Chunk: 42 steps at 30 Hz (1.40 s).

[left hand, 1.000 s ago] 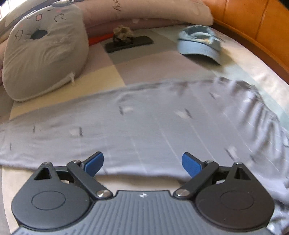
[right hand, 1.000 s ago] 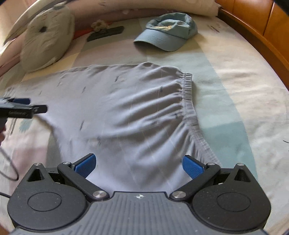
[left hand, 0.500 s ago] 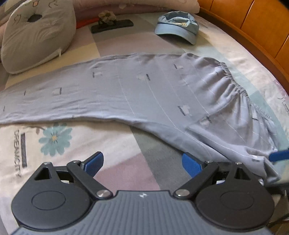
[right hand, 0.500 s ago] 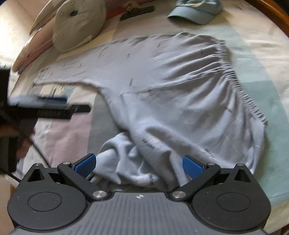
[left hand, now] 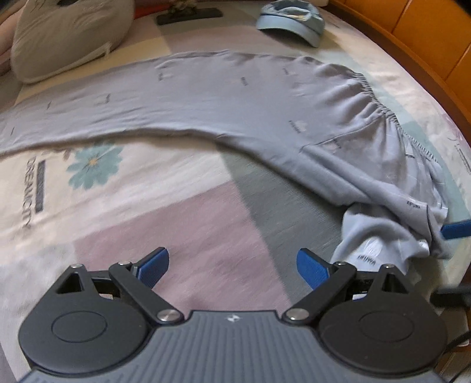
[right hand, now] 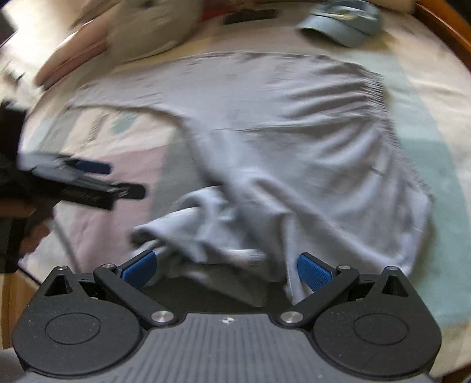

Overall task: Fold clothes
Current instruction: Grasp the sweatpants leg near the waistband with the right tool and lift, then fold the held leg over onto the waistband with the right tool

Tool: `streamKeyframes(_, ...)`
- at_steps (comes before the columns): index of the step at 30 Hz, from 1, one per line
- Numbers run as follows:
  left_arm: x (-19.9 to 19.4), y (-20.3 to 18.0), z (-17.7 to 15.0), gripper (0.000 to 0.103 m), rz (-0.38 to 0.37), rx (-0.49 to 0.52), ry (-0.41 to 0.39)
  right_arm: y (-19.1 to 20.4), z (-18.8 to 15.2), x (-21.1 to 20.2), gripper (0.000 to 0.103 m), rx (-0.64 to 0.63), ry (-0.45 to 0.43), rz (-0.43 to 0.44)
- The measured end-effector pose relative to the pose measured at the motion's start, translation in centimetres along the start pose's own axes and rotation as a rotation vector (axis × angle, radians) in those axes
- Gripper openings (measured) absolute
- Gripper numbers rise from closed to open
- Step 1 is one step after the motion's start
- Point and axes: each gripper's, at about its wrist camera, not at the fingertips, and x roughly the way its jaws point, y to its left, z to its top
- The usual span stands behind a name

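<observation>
Soft grey trousers [left hand: 265,97] with a gathered elastic waistband lie across the patchwork bedspread [left hand: 164,224], one leg stretched flat, the other bunched at the near edge. Both the left gripper [left hand: 232,262] and right gripper [right hand: 225,265] stand spread, empty. A blue cap [left hand: 291,20] and grey pillow [left hand: 64,35] sit beyond, beside an orange wooden bed frame [left hand: 412,38].

Soft daylight; right view heavily motion-blurred.

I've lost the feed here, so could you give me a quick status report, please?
Left gripper open, over bare bedspread. Right gripper open at bunched leg of grey trousers; other leg flat. Blue cap and pillow beyond, clear.
</observation>
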Motion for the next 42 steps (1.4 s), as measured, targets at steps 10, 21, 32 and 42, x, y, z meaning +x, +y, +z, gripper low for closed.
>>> streamKeyframes(10, -3.1, 5.0, -2.1, 0.094, 0.007, 0.021, -0.038, 5.9, 1.3, 3.4, 0.103, -0.024, 0.079, 0.082)
streamKeyframes(21, -5.6, 11.1, -4.5, 0.094, 0.087, -0.070, -0.066, 7.6, 5.2, 6.7, 0.103, -0.057, 0.060, 0.078)
streamKeyframes(32, -5.4, 10.8, -5.7, 0.094, 0.087, -0.073, -0.077, 4.4, 10.8, 4.5, 0.103, -0.179, -0.061, -0.134)
streamKeyframes(42, -4.0, 8.9, -4.2, 0.094, 0.062, -0.058, -0.062, 7.2, 8.8, 7.5, 0.103, -0.462, 0.017, -0.286)
